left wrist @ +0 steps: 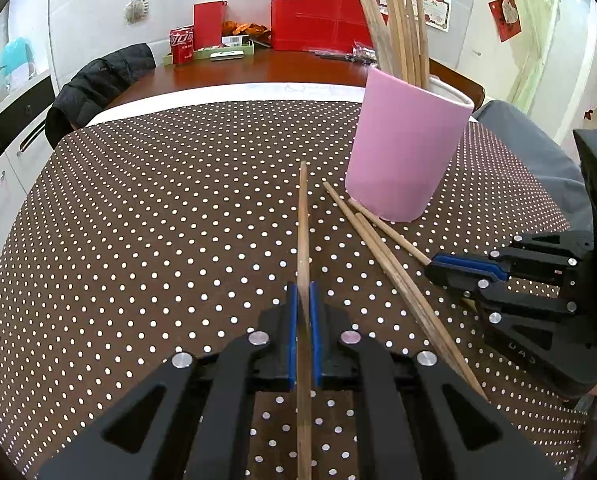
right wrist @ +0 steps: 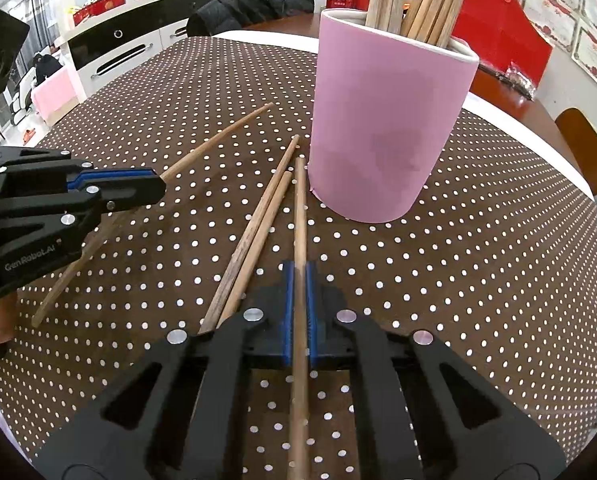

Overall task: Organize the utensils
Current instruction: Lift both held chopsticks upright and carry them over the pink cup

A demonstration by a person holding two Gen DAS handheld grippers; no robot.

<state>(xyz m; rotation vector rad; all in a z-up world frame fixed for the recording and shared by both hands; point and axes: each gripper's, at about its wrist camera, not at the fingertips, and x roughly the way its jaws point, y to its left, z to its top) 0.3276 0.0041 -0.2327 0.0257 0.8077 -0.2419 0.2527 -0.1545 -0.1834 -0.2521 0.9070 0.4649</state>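
A pink holder cup [left wrist: 402, 152] with several wooden chopsticks [left wrist: 402, 40] upright in it stands on the polka-dot tablecloth [left wrist: 158, 208]; it also shows in the right wrist view [right wrist: 382, 128]. My left gripper [left wrist: 303, 292] is shut on one chopstick [left wrist: 303, 216] that points forward. My right gripper [right wrist: 299, 276] is shut on another chopstick [right wrist: 299, 200] whose tip lies near the cup's base. Two loose chopsticks [right wrist: 258, 220] lie on the cloth between the grippers. The right gripper shows in the left view [left wrist: 438, 264], the left gripper in the right view [right wrist: 154, 184].
A brown cloth with white dots covers the table. Behind it stand a red bag [left wrist: 318, 20], a red can [left wrist: 182, 44] and a green tray [left wrist: 218, 54]. A dark jacket [left wrist: 98, 84] hangs on a chair at the far left. A cabinet [right wrist: 138, 36] lines the wall.
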